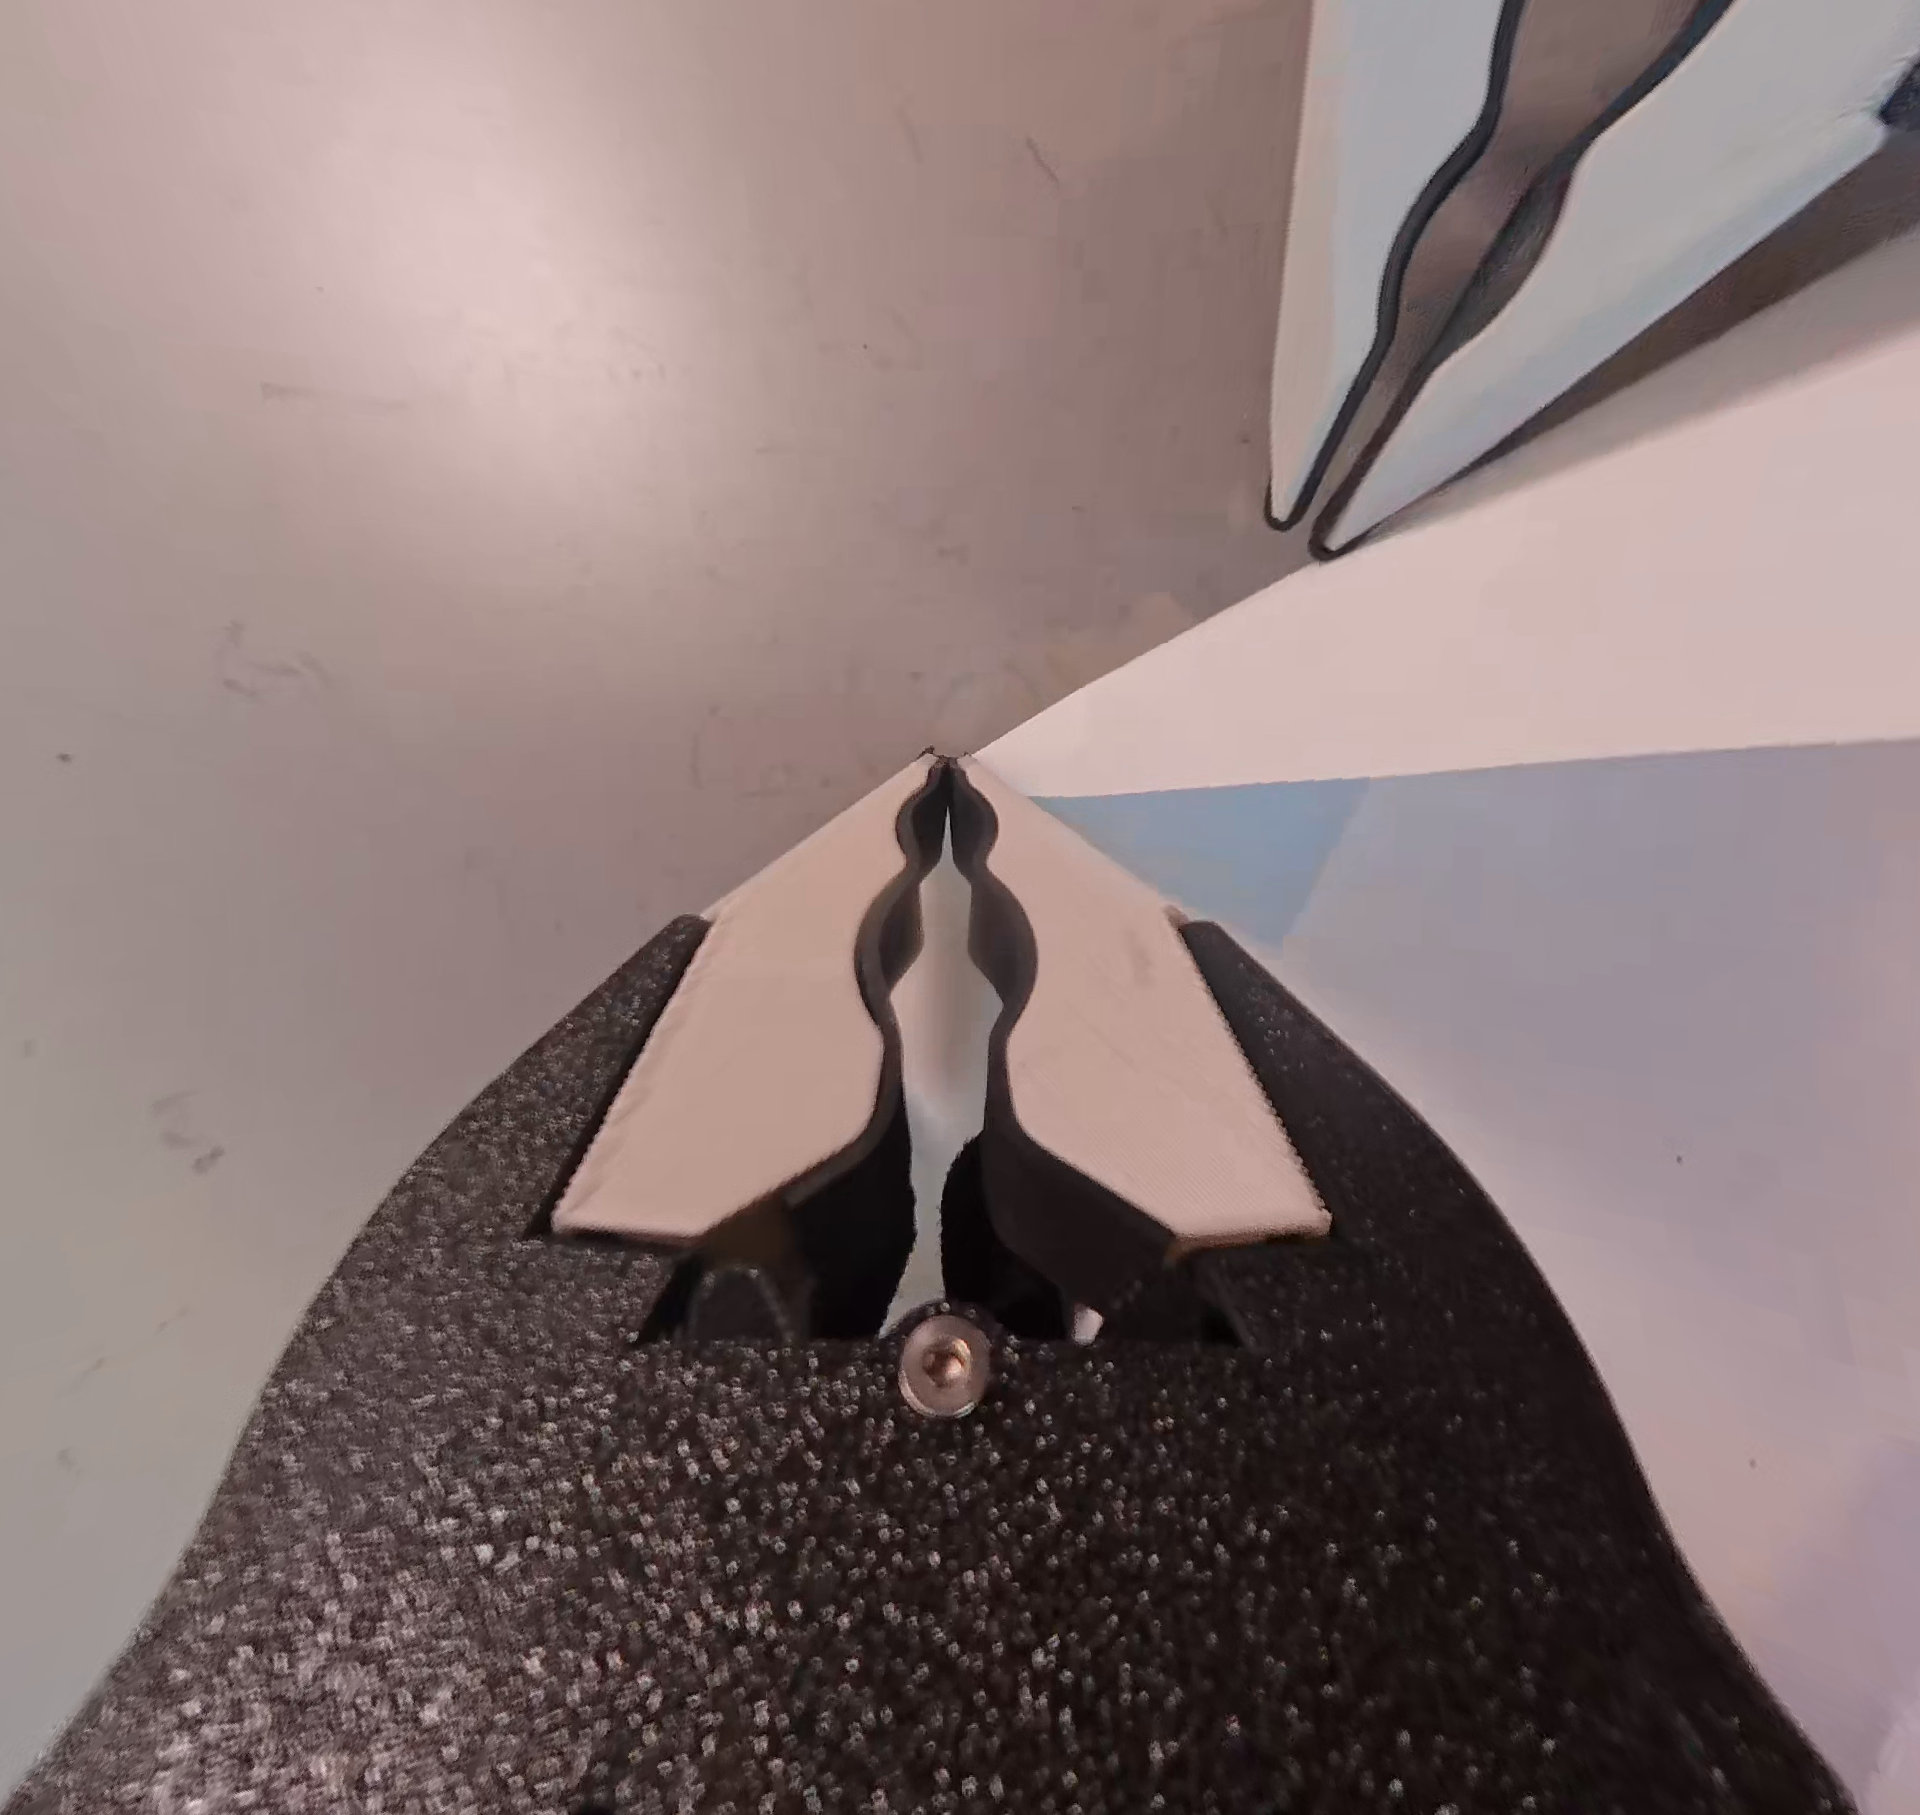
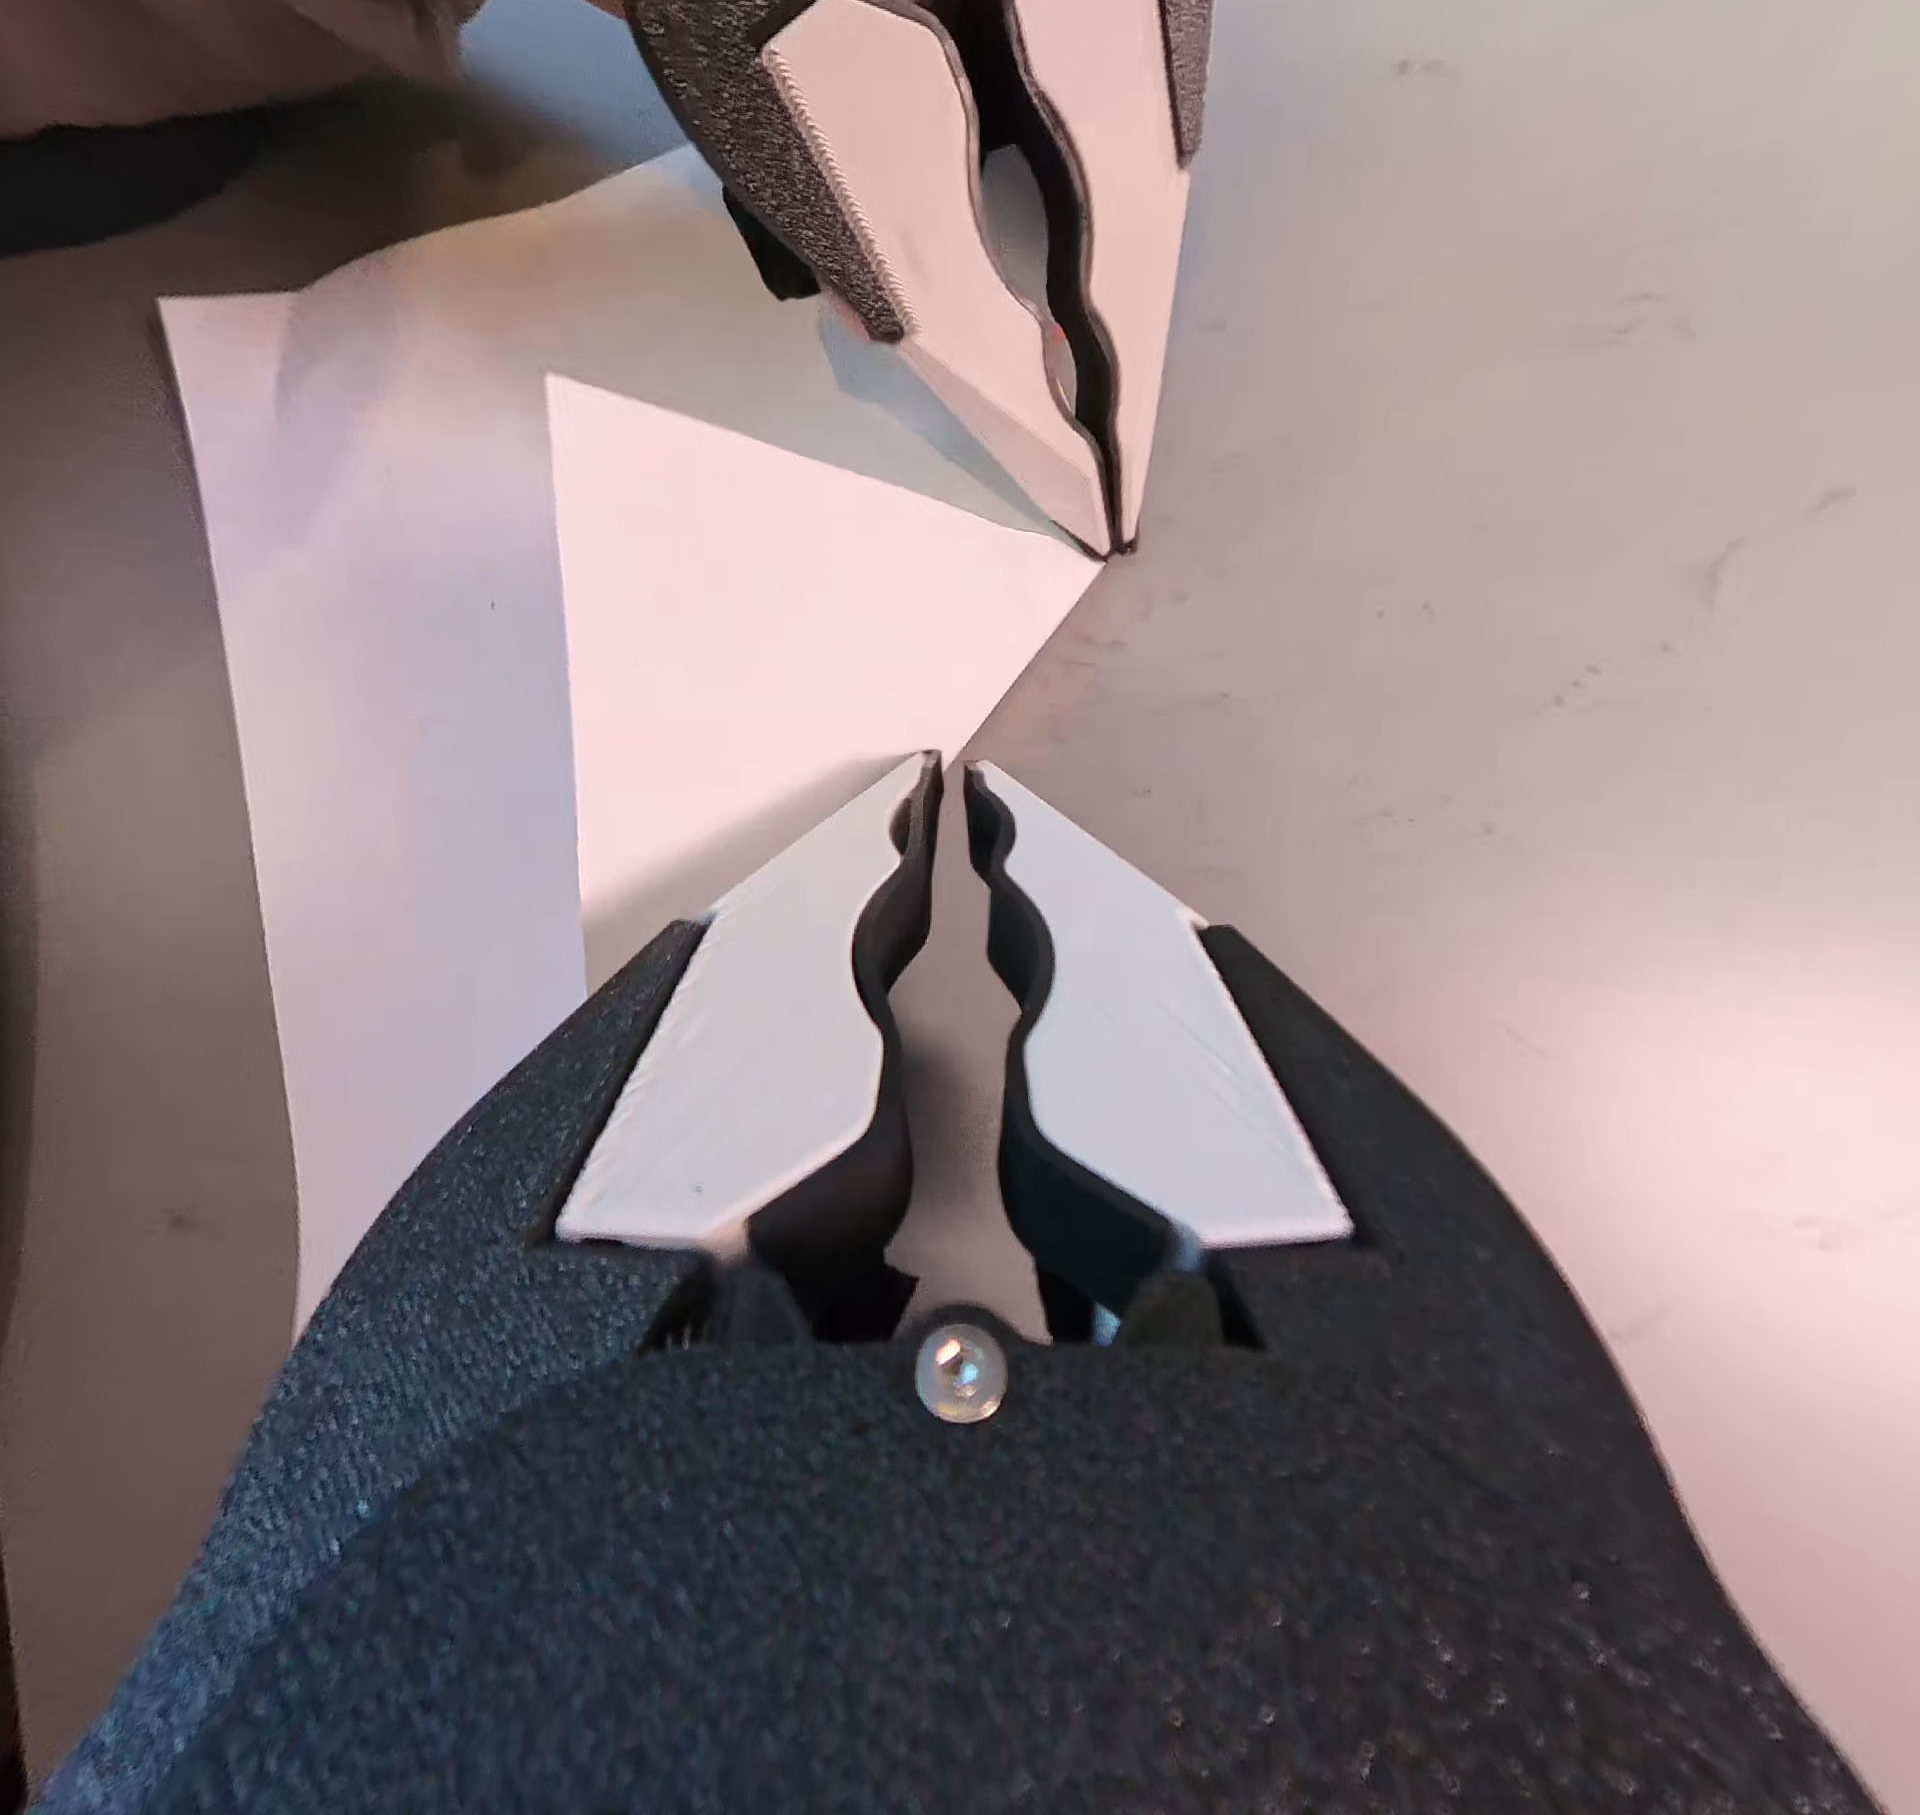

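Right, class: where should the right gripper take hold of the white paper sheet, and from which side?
Probably the folded edge of the paper sheet, approached from the table side. The sheet lies flat, so only that edge is exposed to the right gripper; the left gripper pinches its far end.

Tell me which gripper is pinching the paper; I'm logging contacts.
The left gripper: its tips are shut on the folded corner of the white paper. The right gripper hovers beside the edge, tips slightly apart.

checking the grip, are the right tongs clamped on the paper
No: in the right wrist view the right tongs stand slightly apart with only bare table between them, and the paper lies just ahead.
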